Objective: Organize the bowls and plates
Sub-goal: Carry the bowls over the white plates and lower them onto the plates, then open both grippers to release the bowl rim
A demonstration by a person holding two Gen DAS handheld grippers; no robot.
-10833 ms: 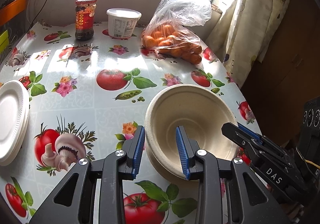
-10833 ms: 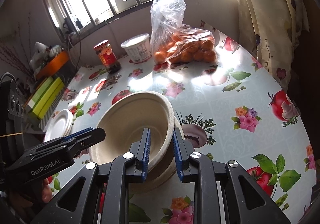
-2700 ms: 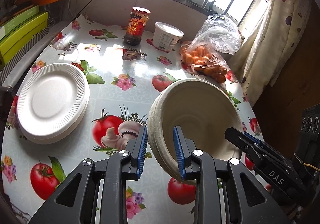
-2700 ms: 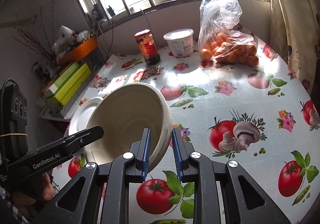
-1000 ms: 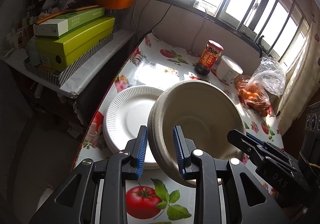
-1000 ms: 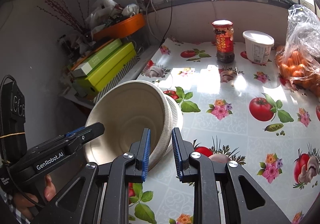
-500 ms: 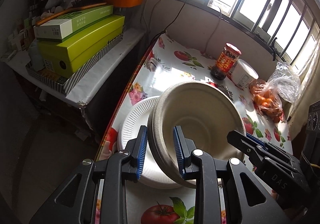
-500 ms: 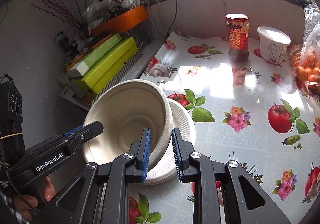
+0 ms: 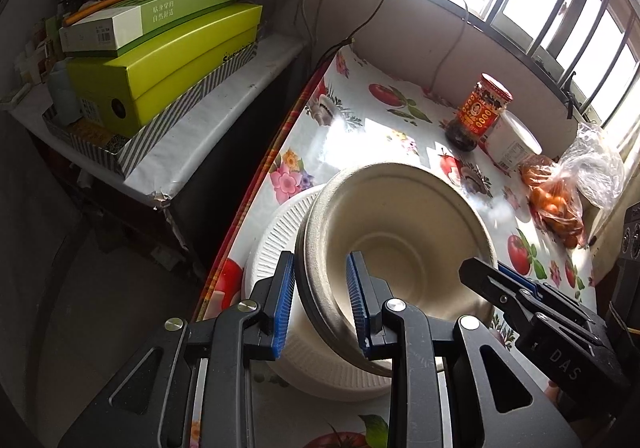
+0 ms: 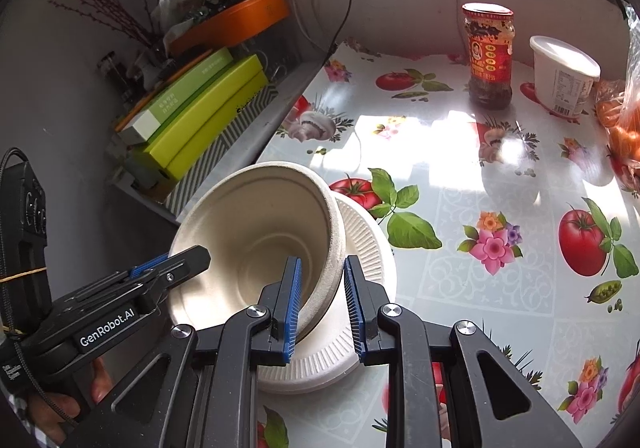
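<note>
over the last second we swing the stack of bowls (image 9: 394,244) from above the open tablecloth to right over the white plates (image 9: 280,232) at the table's left edge, so setting down looks like the next step. our left gripper (image 9: 320,298) pinches the near rim on one side; our right gripper (image 10: 320,298) pinches the opposite rim, bowls tilted and seemingly not yet resting. readable writing: "genrobot.ai" on the left gripper body, "das" on the right one; the red-labelled jar (image 10: 489,55) shows a portrait, its text too small.
</note>
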